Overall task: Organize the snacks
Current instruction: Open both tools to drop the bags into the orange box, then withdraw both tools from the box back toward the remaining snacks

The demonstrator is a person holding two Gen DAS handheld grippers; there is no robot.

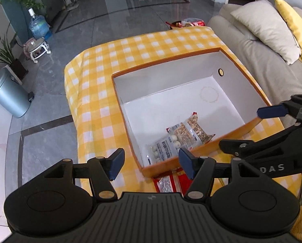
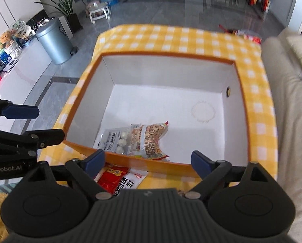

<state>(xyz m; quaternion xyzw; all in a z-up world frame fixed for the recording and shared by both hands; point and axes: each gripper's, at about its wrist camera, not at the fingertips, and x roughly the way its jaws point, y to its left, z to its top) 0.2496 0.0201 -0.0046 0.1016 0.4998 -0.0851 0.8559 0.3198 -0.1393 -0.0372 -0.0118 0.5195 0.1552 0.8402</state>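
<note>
Two snack packets [image 2: 134, 139] lie inside the orange box [image 1: 201, 154] just beyond both jaws. The left gripper [image 1: 151, 164] and right gripper [image 2: 147, 162] hover with jaws apart, empty. Red packets [image 2: 118, 179] rest on the desk [image 1: 102, 93] beneath them.

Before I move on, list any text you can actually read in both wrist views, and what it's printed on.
"DAS": partial lettering on the right tool body.
"enRobot.AI": cut-off lettering on the left tool body.
"面筋": on the white packet outside the box; its lower characters are hidden.
Red packet: characters too blurred.
Packets inside the box: print too small.
</note>
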